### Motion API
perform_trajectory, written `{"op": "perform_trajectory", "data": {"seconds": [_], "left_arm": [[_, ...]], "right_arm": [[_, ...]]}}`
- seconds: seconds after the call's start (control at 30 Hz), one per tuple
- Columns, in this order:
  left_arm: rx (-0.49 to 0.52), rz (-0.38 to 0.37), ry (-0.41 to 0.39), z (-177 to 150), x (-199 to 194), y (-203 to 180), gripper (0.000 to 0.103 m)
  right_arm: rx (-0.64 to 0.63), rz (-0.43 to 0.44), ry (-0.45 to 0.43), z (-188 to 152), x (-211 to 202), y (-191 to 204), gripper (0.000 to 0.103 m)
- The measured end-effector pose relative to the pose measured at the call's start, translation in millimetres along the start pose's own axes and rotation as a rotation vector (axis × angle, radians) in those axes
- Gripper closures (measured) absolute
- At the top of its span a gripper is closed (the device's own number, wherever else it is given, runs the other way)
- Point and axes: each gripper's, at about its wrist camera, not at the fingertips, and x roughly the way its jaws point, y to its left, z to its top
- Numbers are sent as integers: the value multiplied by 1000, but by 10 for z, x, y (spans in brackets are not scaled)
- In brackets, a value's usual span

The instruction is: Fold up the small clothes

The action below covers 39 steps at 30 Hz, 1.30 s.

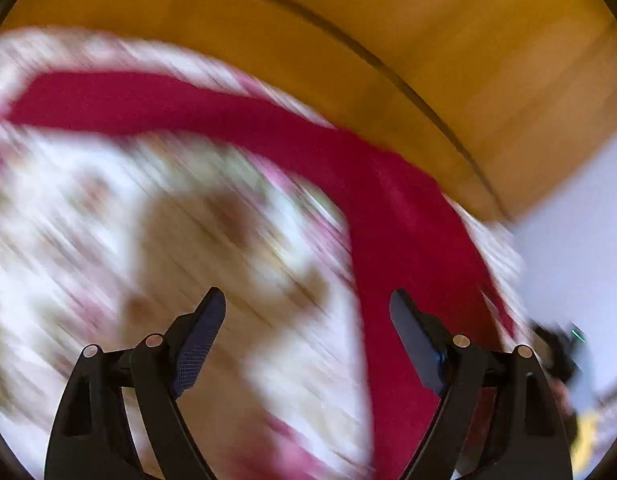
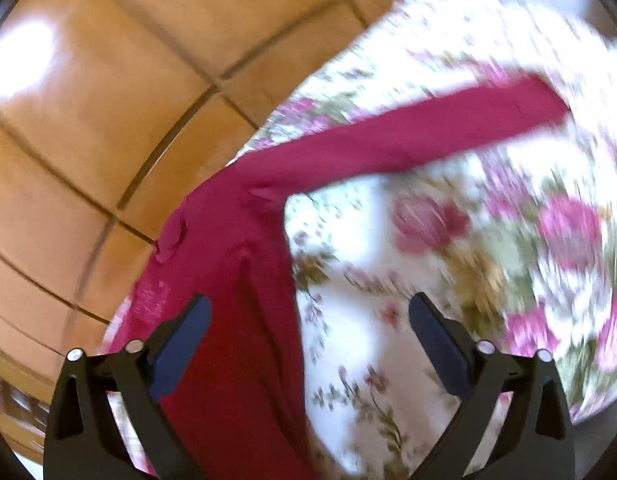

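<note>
A crimson garment (image 1: 388, 208) lies spread on a floral cloth (image 1: 88, 208), bent in an L shape with one long strip running off to the left. My left gripper (image 1: 306, 312) hovers above it, open, nothing between its jaws; the picture is badly smeared. In the right wrist view the same crimson garment (image 2: 244, 264) runs from the lower left up to a long sleeve or leg (image 2: 428, 128) at the upper right. My right gripper (image 2: 308, 316) stands open over the garment's edge and the floral cloth (image 2: 388, 360), its left finger (image 2: 180, 352) above the red fabric, not pressing it.
Orange-brown floor tiles (image 2: 108, 120) lie beyond the cloth's edge on the left of the right wrist view, and a tiled floor (image 1: 428, 40) fills the top of the left wrist view. A pale wall or surface (image 1: 580, 240) shows at the right, with a dark blurred object (image 1: 556, 352) below it.
</note>
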Motion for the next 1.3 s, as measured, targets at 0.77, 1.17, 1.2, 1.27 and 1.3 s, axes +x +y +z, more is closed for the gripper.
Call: {"op": "perform_trajectory", "data": {"seconds": [0.77,1.17,1.2,1.27,1.3], "left_arm": [[33,-2,31,-281,-165,-77,95],[-6,0,79,-495,47,55,95],[2,-10,86,-489,20,19,95],[16,-38,102,-541,-18,-61,95],[23,-53,108,-546,-38,-103,95]], "right_arm": [[-55,46,211,-587,196,11,53],[-224,73,292,-845,414,307,93],[-227,90,276,-824,368,335,93],[-234,149,213,-741,173,397,94],[-238,174,170,-677,24,408,94]]}}
